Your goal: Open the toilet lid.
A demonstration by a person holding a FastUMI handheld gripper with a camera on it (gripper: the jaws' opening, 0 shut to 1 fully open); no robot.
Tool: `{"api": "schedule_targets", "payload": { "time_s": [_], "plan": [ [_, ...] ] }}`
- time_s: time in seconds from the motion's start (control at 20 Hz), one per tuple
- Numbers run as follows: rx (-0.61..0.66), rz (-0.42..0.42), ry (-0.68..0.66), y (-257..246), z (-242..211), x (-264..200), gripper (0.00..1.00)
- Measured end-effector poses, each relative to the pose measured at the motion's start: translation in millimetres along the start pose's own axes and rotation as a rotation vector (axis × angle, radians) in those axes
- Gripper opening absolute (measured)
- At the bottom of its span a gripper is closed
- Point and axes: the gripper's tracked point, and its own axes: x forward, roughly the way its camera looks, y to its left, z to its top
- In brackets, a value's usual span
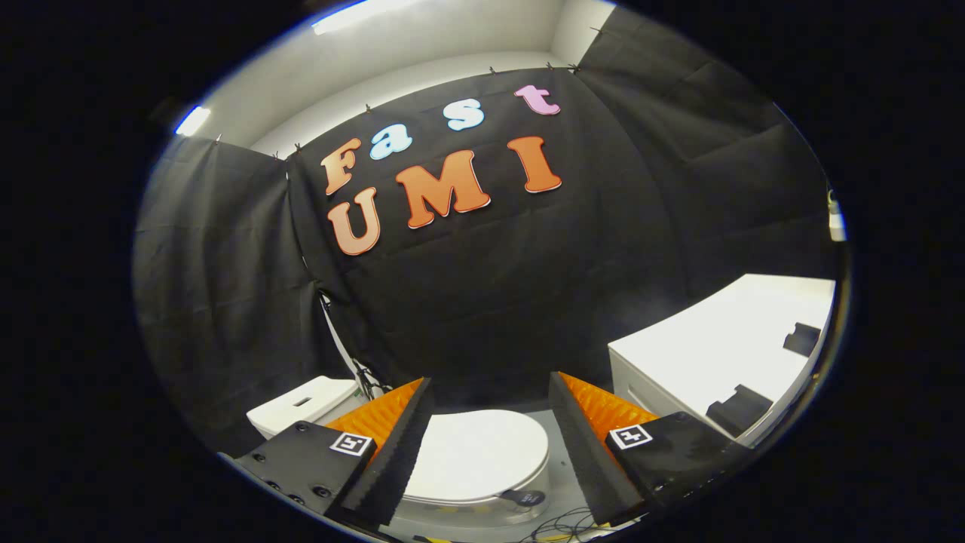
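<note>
The gripper (490, 388) holds its 2 fingers spread apart, and they cover both sides of the closed toilet lid (475, 456), so its full outline cannot be told. The left finger (392, 441) also hides part of the toilet tank (301, 407). The white cabinet (724, 347) is cut off on its far side. The cables (558, 528) on the floor are too small to make out.

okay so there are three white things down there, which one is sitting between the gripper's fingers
The toilet lid, closed and rounded, lies between the open gripper fingers, beyond them. The tank sits off to the left, and the flat white cabinet off to the right.
</note>
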Motion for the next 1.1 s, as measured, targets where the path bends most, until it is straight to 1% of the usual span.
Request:
{"api": "schedule_targets", "payload": {
  "time_s": [0.05, 0.15, 0.25, 0.3, 0.4, 0.5, 0.6, 0.65, 0.7, 0.8, 1.0, 1.1],
  "plan": [
    [0.027, 0.009, 0.0, 8.7, -6.7, 0.0, 0.98],
    [0.055, 0.024, 0.03, 26.3, -35.5, -2.0, 0.98],
    [0.095, 0.05, 0.115, 38.0, -75.9, -3.0, 0.98],
    [0.109, 0.061, 0.154, 39.5, -95.7, -3.0, 0.98],
    [0.141, 0.062, 0.184, 33.1, -123.3, -1.5, 0.99],
    [0.211, 0.052, 0.195, 18.9, -138.0, 5.6, 0.98],
    [0.294, 0.032, 0.154, 0.4, -146.3, 20.5, 0.98],
    [0.322, 0.019, 0.233, -6.5, -168.0, 10.4, 0.98],
    [0.35, -0.006, 0.268, -16.0, -187.1, 8.4, 0.98],
    [0.408, -0.039, 0.309, -32.5, -203.2, 5.1, 0.98],
    [0.523, -0.064, 0.401, -46.2, -240.8, 4.8, 0.99],
    [0.588, -0.076, 0.424, -50.1, -254.7, 7.8, 0.98]
  ]
}}
